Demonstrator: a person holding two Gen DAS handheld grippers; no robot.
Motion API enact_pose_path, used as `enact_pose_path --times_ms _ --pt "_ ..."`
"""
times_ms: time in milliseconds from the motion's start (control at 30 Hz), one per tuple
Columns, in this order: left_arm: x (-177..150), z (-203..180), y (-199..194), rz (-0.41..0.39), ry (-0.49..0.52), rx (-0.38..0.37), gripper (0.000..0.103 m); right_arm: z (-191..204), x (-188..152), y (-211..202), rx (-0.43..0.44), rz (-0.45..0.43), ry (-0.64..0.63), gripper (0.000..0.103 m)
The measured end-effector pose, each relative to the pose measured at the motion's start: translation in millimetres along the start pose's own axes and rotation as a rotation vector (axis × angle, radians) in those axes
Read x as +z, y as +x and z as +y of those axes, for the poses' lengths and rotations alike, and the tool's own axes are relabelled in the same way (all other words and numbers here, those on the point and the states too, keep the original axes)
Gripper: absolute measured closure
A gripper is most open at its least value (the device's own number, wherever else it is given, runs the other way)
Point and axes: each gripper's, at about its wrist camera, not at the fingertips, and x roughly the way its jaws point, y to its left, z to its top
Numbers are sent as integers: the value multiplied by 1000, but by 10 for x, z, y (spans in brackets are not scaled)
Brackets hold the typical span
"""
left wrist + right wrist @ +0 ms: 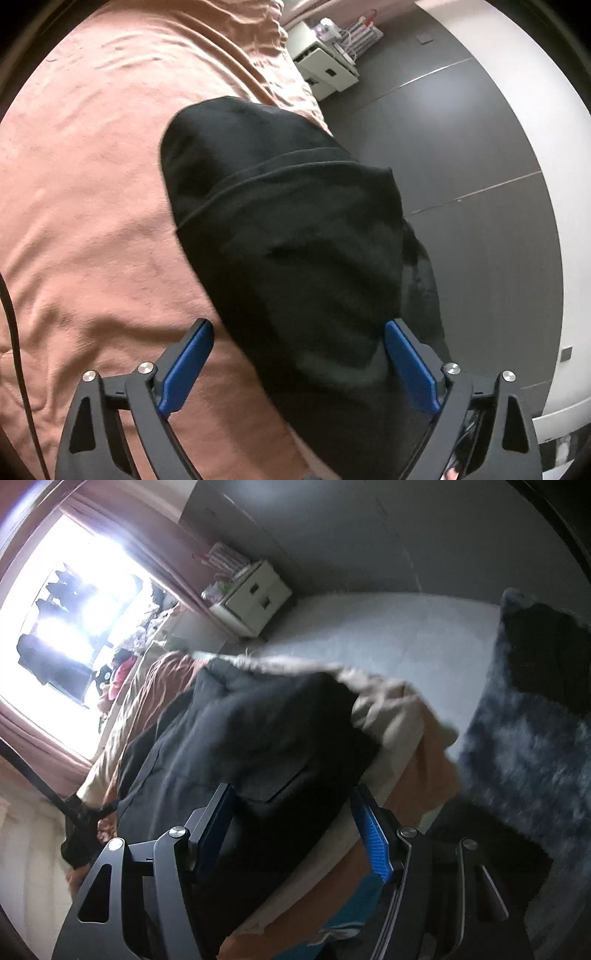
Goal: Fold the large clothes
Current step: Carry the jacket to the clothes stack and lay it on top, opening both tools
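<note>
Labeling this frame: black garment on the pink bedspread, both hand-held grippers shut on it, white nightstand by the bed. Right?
Not quite. The left hand-held gripper and right hand-held gripper are both open, blue pads spread wide, as each wrist view shows. The rest stands: the black garment lies on the pink bedspread, and a white nightstand stands by the bed.

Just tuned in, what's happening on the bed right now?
A black garment lies folded on the pink bedspread, near the bed's edge. The left gripper is above its near end, fingers spread wide and holding nothing. The right gripper is also open, straddling the dark cloth. Neither has a grip yet.
</note>
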Motion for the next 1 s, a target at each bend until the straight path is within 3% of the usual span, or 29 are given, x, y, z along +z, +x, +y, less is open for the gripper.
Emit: enact_pose_path --times_ms 33,67,133,200,300,433,533,633,833,1000 --pt "34 -73 0 -10 27 13 31 46 20 14 24 1 -16 40" --pt "59 -135 4 -10 52 39 33 86 30 22 46 5 -33 40" --pt "135 -293 8 -12 102 61 50 184 46 0 43 -7 -65 54" --pt "220 -441 16 -21 149 80 59 238 49 -68 -3 -30 -87 71" --pt "362 -602 72 -41 215 89 65 270 47 -199 -3 -54 -92 80" --pt "507 -591 244 -30 248 98 64 330 -27 -368 -8 -76 -110 81" --pt "519 -424 288 -4 213 111 46 304 -20 -415 -19 -91 -89 81" --pt "491 -308 237 2 199 101 41 294 -49 -333 -18 -99 -73 81" --pt "351 -279 29 10 213 128 41 417 -95 -243 -51 -136 -106 84" --pt "66 -317 -95 43 224 102 41 547 -280 -115 -57 -139 -94 86"
